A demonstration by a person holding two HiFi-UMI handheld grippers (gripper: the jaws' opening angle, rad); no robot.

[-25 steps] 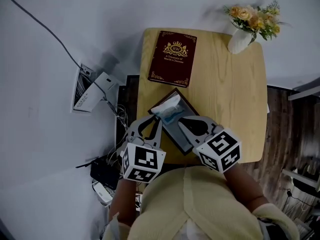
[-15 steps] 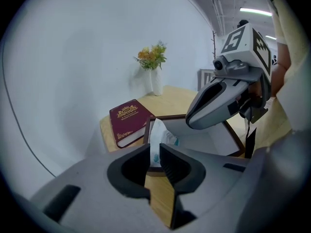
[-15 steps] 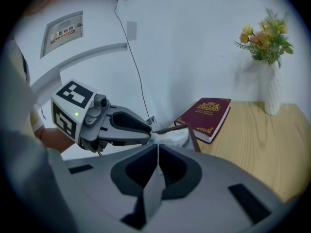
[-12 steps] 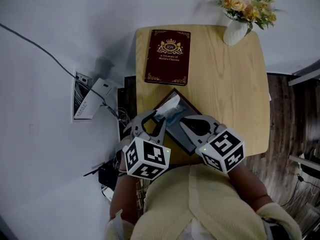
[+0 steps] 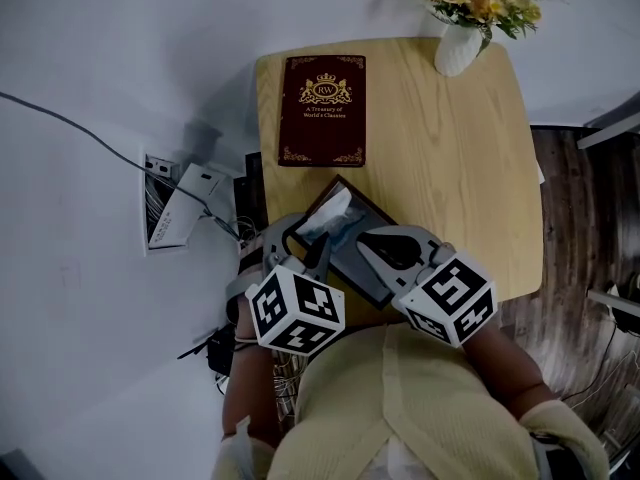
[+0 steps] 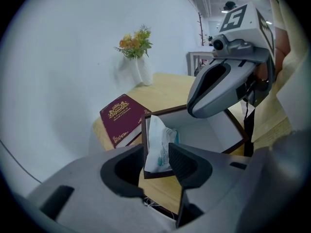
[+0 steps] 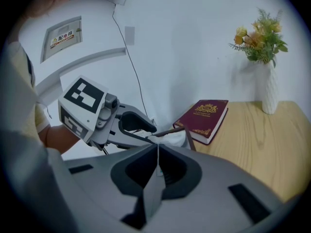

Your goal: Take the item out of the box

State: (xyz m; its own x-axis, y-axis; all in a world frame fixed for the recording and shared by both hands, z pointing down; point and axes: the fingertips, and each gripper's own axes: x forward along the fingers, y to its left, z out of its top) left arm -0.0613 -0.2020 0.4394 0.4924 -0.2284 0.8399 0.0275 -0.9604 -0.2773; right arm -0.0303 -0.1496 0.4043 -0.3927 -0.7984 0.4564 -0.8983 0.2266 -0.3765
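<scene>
Packet (image 6: pixel 156 147) not yet out: it stands on edge in the left corner of the box (image 6: pixel 167 111), near edge of the bench (image 5: pixel 450 168). My left tongs (image 6: pixel 151 154) have just been opening and straddle it, pads off it. My right tongs (image 7: pixel 158 149) are closed together on nothing I can see, so the grasp and lift remain.

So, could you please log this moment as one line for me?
left claw: jaws just been opening, packet between them | right claw: shut, above box | packet: in box
</scene>
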